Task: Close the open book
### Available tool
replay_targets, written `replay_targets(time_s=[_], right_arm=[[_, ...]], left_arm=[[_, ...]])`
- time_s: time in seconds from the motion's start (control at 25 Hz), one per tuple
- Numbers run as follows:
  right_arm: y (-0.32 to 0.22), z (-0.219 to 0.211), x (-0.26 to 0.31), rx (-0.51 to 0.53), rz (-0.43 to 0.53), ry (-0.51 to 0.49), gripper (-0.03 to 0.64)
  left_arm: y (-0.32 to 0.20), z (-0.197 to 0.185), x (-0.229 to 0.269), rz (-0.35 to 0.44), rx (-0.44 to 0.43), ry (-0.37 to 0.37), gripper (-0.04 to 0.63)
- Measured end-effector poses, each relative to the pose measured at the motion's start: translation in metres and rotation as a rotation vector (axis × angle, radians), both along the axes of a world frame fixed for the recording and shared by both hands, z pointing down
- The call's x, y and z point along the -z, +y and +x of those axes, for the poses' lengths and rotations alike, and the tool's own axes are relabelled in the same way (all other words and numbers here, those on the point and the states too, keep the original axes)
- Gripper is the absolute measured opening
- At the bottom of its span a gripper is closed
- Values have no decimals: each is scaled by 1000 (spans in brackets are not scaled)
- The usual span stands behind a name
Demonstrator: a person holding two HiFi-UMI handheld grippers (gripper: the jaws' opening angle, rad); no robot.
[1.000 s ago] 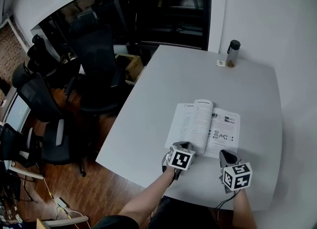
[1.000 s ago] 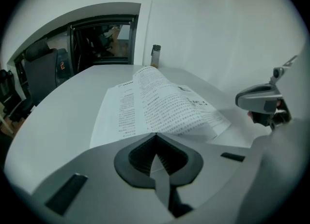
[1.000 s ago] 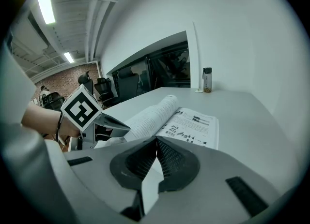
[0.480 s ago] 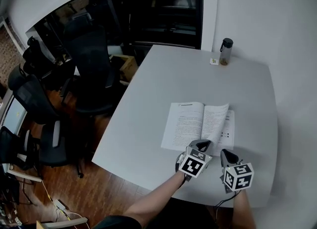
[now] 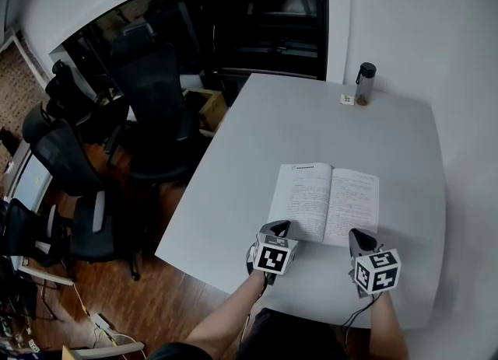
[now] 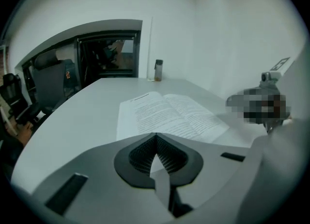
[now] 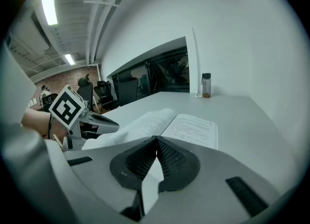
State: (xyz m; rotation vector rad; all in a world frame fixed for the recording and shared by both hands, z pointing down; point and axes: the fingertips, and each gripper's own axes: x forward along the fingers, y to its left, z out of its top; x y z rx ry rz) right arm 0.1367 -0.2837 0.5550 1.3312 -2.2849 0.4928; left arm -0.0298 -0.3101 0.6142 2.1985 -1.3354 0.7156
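Observation:
An open book (image 5: 327,203) lies flat on the white table (image 5: 249,156), both facing pages filled with text. My left gripper (image 5: 278,228) hovers just off the book's near left corner, its jaws shut with nothing between them. My right gripper (image 5: 359,236) sits at the near right corner, also shut and empty. In the left gripper view the book (image 6: 164,114) lies just beyond the closed left gripper (image 6: 155,135). In the right gripper view the book (image 7: 189,128) lies beyond the closed right gripper (image 7: 156,138), and the left gripper (image 7: 104,125) points in from the left.
A dark-capped bottle (image 5: 366,84) stands at the table's far edge beside a small white item (image 5: 346,99). Black office chairs (image 5: 152,94) crowd the floor left of the table. The white wall (image 5: 436,32) borders the table's far and right sides.
A leaf that stood raised has been turned onto the right side, covering the illustrated page. My left gripper swung right with it, then came back to the near left corner. The right gripper stayed put.

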Motion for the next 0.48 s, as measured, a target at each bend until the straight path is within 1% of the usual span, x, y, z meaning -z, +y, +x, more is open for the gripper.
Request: replay_targets(time_s=[0.12,0.2,0.36,0.44,0.48], right_arm=[[-8,5,-24,4,-54,43,5],[-13,6,-39,15,-95,79,5],[-13,9,-75,66,-222,179,5],[-10,12,-90,91,-281,218,5],[-9,13,-94,99,-294,223,5]], left_arm=[[-1,-25,-23,-50,60,-40,5],[-3,-32,-32,-82,76,-50,5],[-1,-26,-49,-171,59,-60,5],[0,-22,-53,-195,56,-70,5],[0,-20,-54,-200,56,-72,5]])
